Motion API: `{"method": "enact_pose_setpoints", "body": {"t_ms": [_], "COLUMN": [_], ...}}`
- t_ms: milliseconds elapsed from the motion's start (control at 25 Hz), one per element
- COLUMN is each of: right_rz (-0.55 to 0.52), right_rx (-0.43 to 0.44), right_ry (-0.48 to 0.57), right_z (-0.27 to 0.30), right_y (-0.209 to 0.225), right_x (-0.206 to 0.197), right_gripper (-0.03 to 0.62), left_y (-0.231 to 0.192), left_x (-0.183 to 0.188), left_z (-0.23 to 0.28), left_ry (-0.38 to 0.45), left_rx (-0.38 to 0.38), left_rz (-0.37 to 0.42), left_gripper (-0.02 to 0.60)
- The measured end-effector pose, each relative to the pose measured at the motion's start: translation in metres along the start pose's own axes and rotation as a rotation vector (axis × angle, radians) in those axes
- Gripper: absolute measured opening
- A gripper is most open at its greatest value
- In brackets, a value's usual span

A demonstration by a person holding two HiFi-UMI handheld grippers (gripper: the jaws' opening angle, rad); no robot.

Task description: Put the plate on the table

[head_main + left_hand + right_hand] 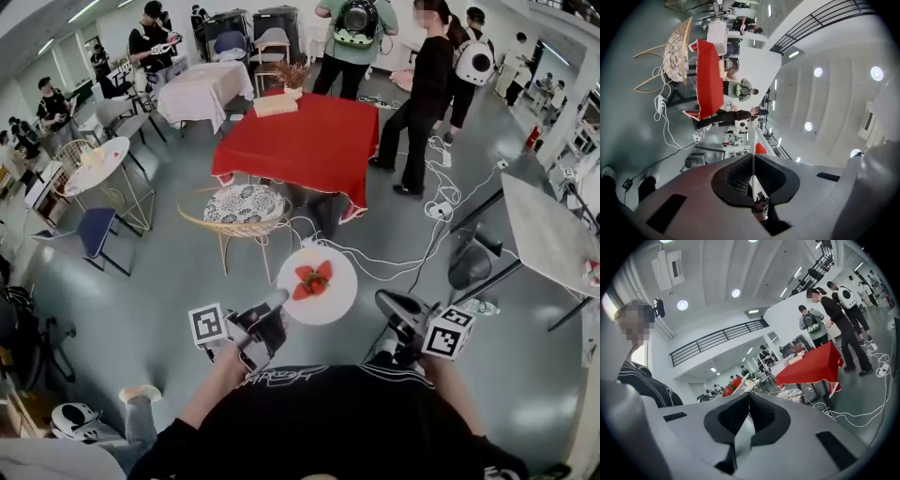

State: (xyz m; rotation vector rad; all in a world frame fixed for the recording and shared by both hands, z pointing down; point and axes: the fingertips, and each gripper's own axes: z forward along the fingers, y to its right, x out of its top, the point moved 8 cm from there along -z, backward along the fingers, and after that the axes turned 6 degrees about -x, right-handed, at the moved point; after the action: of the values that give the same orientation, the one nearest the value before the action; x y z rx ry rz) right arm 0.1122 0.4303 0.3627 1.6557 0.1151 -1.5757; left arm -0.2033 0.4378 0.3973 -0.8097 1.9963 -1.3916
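Plate [339,298], white and loaded with red strawberries [312,280], is held in the air above the grey floor [169,281], well short of the red table [300,141] on its near side. It is pinched at its rim by the left gripper [279,301]. The right gripper [387,303] is held just beside the plate, farther from the red table, with its jaws pressed together on nothing.

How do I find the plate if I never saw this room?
Find the big red table mid-room, then the wicker chair in front of it. Just nearer the camera, the left gripper pinches a round white plate, the only thing with red strawberries on it.
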Motion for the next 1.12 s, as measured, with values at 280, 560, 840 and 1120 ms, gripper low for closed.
{"method": "enact_pose_setpoints", "body": {"t_ms": [280,560,840,1120], "right_rz": [0.023,0.017,0.056,0.118], "right_rx": [0.024,0.076,0.155,0.146], "right_ry": [-0.009,-0.001,0.007,-0.037], "right_z": [0.015,0.032,0.08,0.129], "right_y": [0.004,0.04,0.094,0.195], "right_x": [-0.005,0.021,0.051,0.096], "right_gripper": [0.008,0.008,0.008,0.008], "left_y": [-0.007,-0.011,-0.023,-0.062], "left_x": [0.01,0.033,0.075,0.129], "left_z": [0.003,0.033,0.068,0.149], "left_ry": [0.002,0.04,0.086,0.139], "left_rx": [-0.011,-0.003,0.041,0.093], "left_rz": [-0.002,0.033,0.058,0.021], "left_gripper": [0.018,0.018,0.018,0.018]}}
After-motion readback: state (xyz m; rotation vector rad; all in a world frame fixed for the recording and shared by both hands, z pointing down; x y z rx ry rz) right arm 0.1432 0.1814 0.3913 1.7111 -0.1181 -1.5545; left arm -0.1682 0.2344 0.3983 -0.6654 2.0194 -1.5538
